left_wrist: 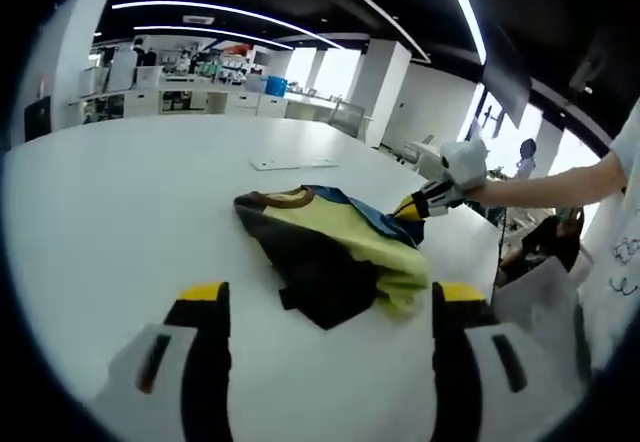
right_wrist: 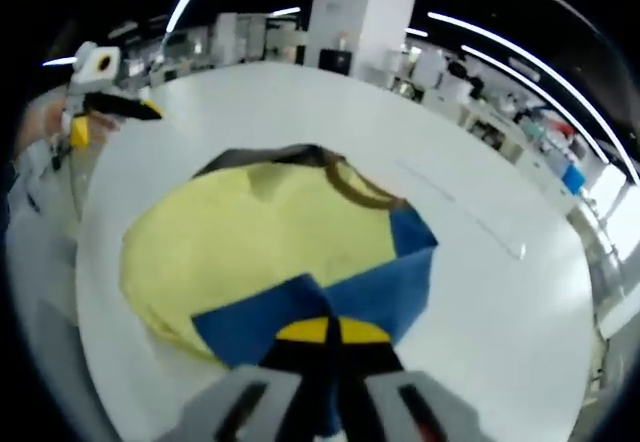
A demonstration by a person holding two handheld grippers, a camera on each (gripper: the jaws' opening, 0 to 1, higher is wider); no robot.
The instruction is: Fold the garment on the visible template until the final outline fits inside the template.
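Note:
A crumpled garment (left_wrist: 330, 247), yellow with black and blue parts and a brown collar, lies in the middle of the round white table (left_wrist: 120, 212). My left gripper (left_wrist: 332, 294) stands open just short of it, nothing between its yellow-tipped jaws. At the garment's right edge, a hand holds my right gripper (left_wrist: 422, 204) against the cloth. In the right gripper view the garment (right_wrist: 270, 232) spreads out ahead, and my right gripper (right_wrist: 328, 330) is shut on its blue part (right_wrist: 380, 282). The left gripper (right_wrist: 100, 102) shows at the upper left there, off the cloth.
A thin flat white rectangle (left_wrist: 293, 163) lies on the table beyond the garment, seen as a faint outline (right_wrist: 470, 224) in the right gripper view. The person's arm (left_wrist: 560, 187) reaches in from the right. Desks and pillars stand beyond the table's edge.

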